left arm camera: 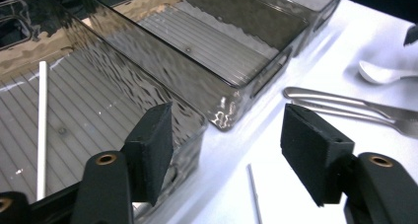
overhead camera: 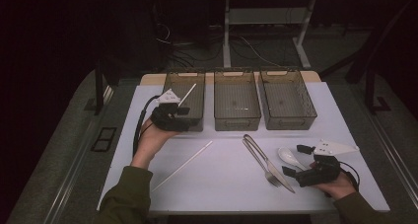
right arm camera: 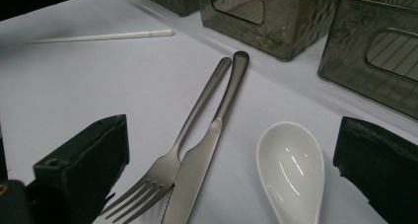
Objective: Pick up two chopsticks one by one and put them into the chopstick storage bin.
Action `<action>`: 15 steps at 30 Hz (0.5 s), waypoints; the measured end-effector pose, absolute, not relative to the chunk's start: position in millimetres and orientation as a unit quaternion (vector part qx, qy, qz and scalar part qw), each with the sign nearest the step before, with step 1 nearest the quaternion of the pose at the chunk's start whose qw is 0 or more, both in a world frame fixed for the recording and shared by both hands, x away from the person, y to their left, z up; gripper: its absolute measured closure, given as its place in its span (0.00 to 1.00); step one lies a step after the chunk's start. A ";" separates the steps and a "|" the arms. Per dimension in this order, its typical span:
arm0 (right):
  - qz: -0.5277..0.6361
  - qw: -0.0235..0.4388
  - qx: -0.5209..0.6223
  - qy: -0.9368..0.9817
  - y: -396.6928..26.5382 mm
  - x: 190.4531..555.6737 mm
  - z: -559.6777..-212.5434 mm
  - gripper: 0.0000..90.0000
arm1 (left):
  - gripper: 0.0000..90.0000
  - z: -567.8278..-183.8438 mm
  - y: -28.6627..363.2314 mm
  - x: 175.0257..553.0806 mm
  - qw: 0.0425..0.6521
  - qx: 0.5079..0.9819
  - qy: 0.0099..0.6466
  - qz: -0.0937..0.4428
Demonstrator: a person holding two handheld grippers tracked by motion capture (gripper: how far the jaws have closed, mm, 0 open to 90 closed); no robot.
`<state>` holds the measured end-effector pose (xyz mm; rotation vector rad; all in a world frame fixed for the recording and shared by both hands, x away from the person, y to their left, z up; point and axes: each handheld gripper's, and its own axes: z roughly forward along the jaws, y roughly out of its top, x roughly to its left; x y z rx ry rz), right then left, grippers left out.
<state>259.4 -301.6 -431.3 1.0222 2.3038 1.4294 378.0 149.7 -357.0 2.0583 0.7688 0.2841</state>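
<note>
High view looks down across the table (overhead camera: pixel 222 184); both gripper views sit close, sharing fork (left arm camera: pixel 345 101) and spoon (right arm camera: pixel 291 169).

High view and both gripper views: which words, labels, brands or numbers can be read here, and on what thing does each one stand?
None can be read.
Fork: small dark marks along the handle, too small to read.
Knife, spoon, white sticks, three bins: no text visible.
Both grippers, left and right: no label visible.

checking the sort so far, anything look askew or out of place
One white chopstick sits tilted in the left bin, its tip poking over the rim; its mate lies on the table. The knife and fork overlap.
</note>
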 end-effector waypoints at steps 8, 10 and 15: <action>0.490 0.122 0.355 0.787 -303.3 257.5 -429.9 0.01 | 0.34 -373.6 146.6 354.4 0.450 0.832 0.301 0.122; 0.489 0.122 0.354 0.788 -303.6 256.7 -429.6 0.01 | 0.33 -377.5 146.1 348.5 0.451 0.831 0.301 0.124; 0.490 0.124 0.355 0.787 -305.0 255.1 -429.0 0.01 | 0.31 -387.2 146.1 335.7 0.452 0.828 0.304 0.129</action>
